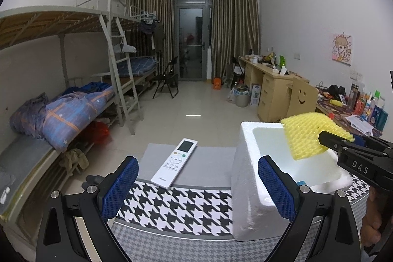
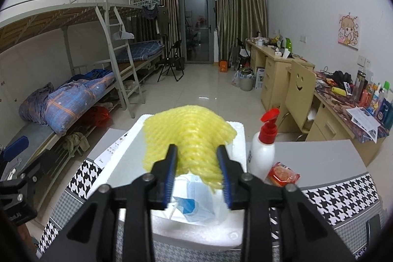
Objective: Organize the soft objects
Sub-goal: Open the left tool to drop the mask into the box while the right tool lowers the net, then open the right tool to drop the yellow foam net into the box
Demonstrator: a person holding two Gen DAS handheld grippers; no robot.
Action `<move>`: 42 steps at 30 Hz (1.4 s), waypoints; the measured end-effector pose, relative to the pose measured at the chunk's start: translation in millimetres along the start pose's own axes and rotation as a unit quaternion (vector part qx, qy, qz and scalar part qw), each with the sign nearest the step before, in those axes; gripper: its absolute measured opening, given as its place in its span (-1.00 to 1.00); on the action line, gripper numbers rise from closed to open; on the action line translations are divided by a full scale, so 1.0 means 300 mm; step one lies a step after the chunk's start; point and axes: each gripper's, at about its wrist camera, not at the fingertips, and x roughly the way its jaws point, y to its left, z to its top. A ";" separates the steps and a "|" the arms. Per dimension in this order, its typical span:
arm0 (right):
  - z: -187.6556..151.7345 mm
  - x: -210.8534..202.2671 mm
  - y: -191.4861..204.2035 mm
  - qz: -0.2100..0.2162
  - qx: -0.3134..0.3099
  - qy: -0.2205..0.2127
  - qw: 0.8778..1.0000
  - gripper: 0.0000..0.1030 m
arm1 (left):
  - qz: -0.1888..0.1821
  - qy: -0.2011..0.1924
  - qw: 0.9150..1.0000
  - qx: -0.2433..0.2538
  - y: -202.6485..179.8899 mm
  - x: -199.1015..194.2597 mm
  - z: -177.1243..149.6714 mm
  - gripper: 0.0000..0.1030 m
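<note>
My right gripper (image 2: 197, 163) is shut on a yellow foam net sleeve (image 2: 188, 136) and holds it above the open white foam box (image 2: 235, 131). The left wrist view shows the sleeve (image 1: 312, 136) hanging over the box (image 1: 248, 163), pinched by my right gripper (image 1: 329, 139). A blue face mask in clear wrap (image 2: 194, 205) lies inside the box. My left gripper (image 1: 197, 184) is open and empty, left of the box above the houndstooth cloth (image 1: 186, 208).
A white remote (image 1: 175, 162) lies on the grey tabletop left of the box. A white spray bottle with red nozzle (image 2: 264, 151) and a red packet (image 2: 282, 173) stand right of the box. Bunk beds are left, desks right.
</note>
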 end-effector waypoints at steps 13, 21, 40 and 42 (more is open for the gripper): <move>-0.010 -0.002 0.011 0.005 -0.014 0.002 1.000 0.37 | -0.001 0.003 1.000 -0.007 0.023 -0.003 -0.014 0.91; 0.005 -0.064 -0.021 0.011 -0.005 -0.022 1.000 0.50 | -0.002 -0.001 1.000 -0.004 0.014 -0.010 -0.012 0.91; -0.037 -0.267 -0.074 0.006 -0.003 -0.069 0.998 0.50 | -0.037 -0.028 0.999 0.013 -0.094 -0.177 -0.022 0.98; -0.047 -0.290 -0.077 0.004 -0.003 -0.073 0.997 0.54 | -0.038 -0.035 0.999 0.017 -0.106 -0.204 -0.029 0.98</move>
